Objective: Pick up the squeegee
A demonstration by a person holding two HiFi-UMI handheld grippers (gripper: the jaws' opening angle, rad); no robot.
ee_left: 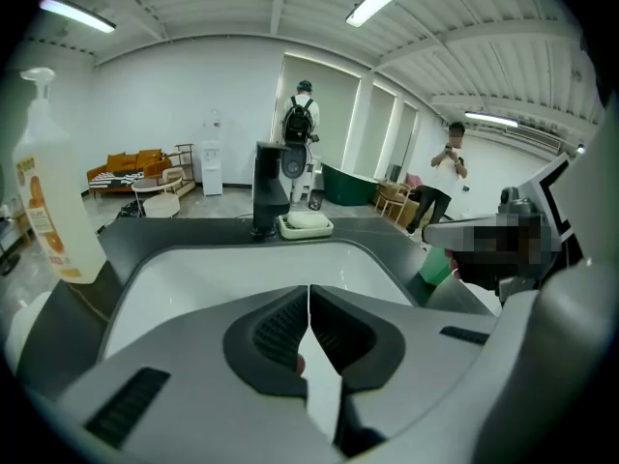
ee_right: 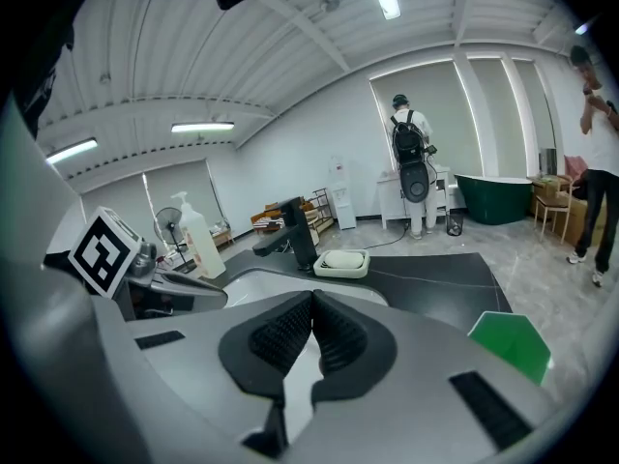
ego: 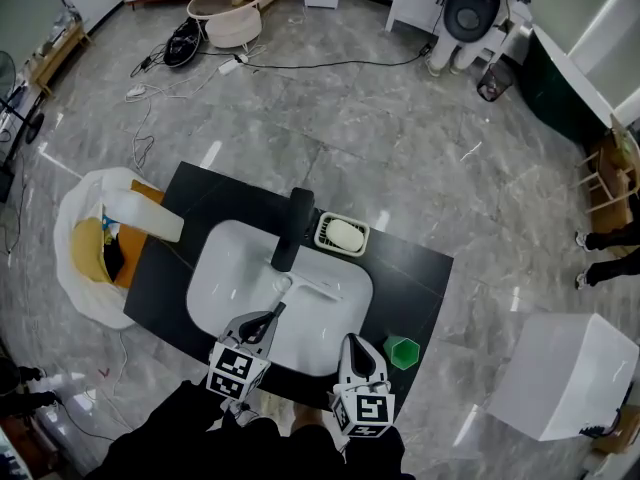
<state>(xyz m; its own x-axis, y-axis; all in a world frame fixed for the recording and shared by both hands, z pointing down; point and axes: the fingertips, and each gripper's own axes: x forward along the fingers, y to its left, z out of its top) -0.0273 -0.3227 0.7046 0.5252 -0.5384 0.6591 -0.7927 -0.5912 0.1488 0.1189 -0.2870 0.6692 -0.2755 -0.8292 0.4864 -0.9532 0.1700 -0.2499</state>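
A white squeegee (ego: 308, 286) lies in the white sink basin (ego: 225, 263), just below the black faucet (ego: 293, 230). My left gripper (ego: 272, 316) hovers over the basin's near part, its tips a little short of the squeegee, jaws shut on nothing. To its right, my right gripper (ego: 352, 344) is over the basin's near rim, also shut and empty. In the left gripper view the closed left gripper (ee_left: 309, 303) points at the basin; the squeegee is hidden there. In the right gripper view the right gripper (ee_right: 311, 307) likewise shows its pads touching.
The basin sits in a black countertop (ego: 420, 278). A soap dish (ego: 342, 234) stands beside the faucet, a green cup (ego: 402, 352) at the near right, and a soap bottle (ego: 142, 218) at the left edge. A white bag-lined bin (ego: 80, 278) stands on the left, a white box (ego: 565, 373) on the right.
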